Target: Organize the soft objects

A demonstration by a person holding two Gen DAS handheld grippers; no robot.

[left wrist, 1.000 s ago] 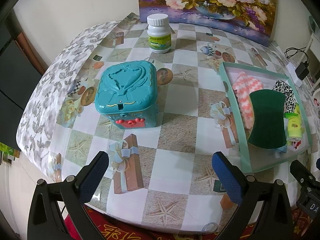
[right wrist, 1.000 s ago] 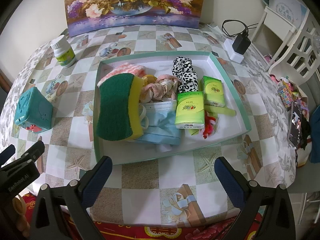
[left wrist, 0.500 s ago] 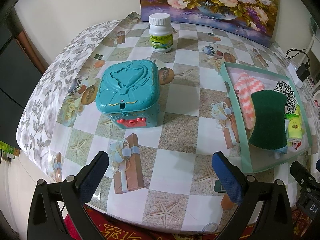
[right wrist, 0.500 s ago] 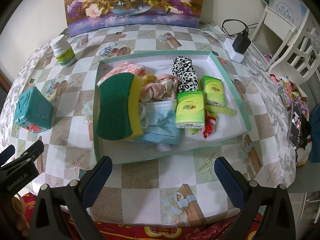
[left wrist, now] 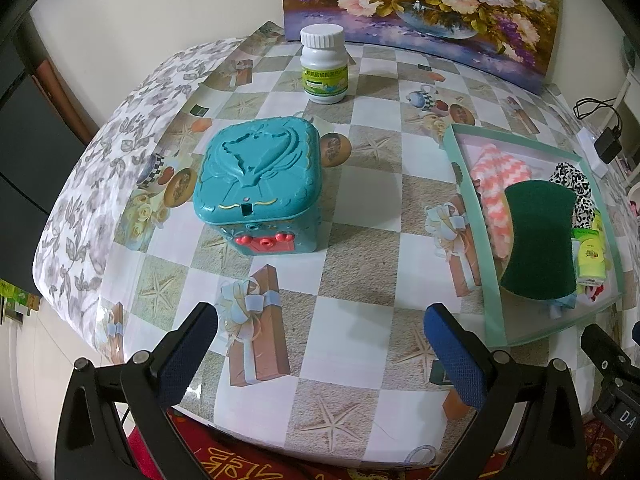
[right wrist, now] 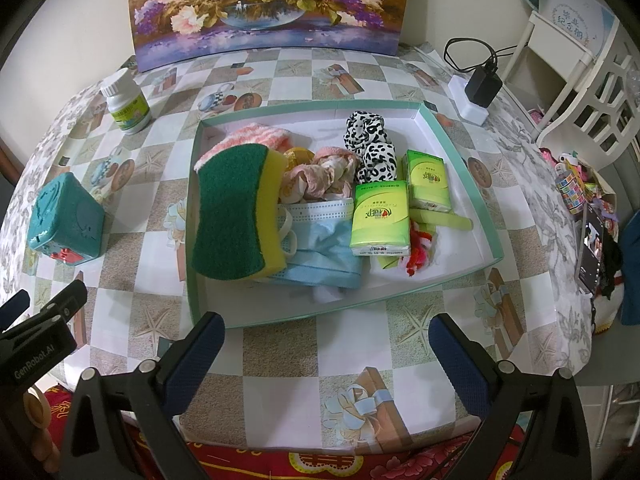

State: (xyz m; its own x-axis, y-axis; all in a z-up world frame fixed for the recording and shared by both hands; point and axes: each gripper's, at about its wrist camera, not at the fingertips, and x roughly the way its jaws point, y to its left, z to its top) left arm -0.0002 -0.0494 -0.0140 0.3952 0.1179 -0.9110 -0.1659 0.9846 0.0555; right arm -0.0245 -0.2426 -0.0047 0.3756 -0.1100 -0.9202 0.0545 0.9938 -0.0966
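Both grippers hang released over the near edge of the counter (right wrist: 280, 364), holding nothing: the left gripper (left wrist: 320, 354) at 6 o'clock from the teal toy box (left wrist: 258, 186), the right gripper (right wrist: 326, 360) at 6 o'clock from the shallow green-rimmed tray (right wrist: 456, 152). Inside that tray lie the soft things: a green-and-yellow sponge (right wrist: 236, 212) at 9 o'clock, resting partly on a blue face mask (right wrist: 324, 248), two green tissue packs (right wrist: 380, 218) near the middle, a leopard-print scrunchie (right wrist: 370, 144) at 12 o'clock, and a pink striped cloth (right wrist: 256, 138) at 10 o'clock. A white pill bottle (left wrist: 324, 66) stands at 12 o'clock from the toy box.
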